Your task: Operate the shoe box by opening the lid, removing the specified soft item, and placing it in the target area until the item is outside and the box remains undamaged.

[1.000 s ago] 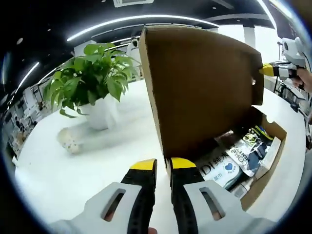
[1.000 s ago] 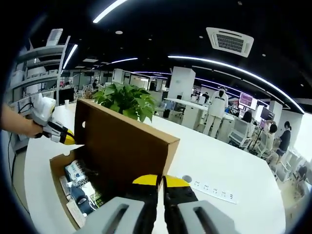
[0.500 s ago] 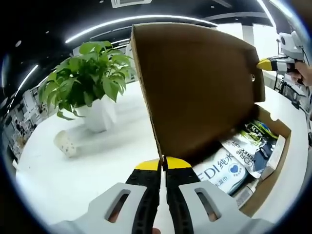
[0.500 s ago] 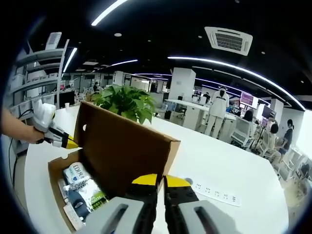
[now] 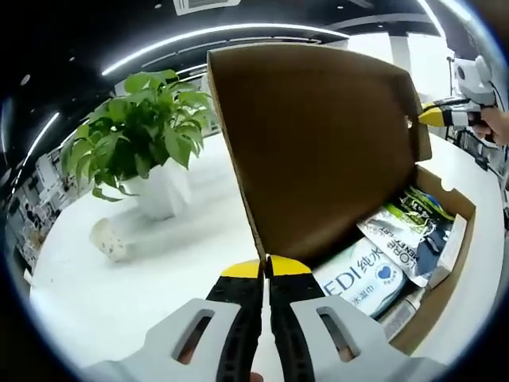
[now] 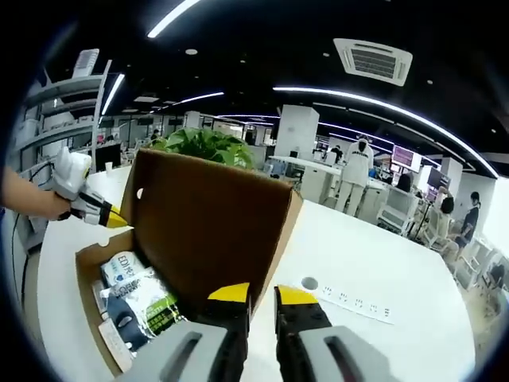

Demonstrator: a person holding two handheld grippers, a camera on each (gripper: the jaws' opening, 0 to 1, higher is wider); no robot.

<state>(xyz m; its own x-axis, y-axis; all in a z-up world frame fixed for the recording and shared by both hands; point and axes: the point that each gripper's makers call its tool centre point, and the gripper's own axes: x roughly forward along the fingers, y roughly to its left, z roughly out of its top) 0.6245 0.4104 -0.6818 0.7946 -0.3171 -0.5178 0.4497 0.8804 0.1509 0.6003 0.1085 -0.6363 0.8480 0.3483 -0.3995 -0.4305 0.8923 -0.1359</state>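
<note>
So the lid [image 5: 318,151] stands up with each gripper pinching a corner — left gripper [image 5: 265,269] near, right gripper [image 6: 261,294] far — and the packets [image 5: 374,263] lie inside the box [image 6: 95,306], so opening's done, removal's not begun.

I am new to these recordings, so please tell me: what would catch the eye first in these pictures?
First, the tall brown lid of the cardboard box, standing upright on a white table with the two grippers at its opposite ends. Next, the packets lying inside the box. Behind the lid stands a green plant in a white pot.
</note>
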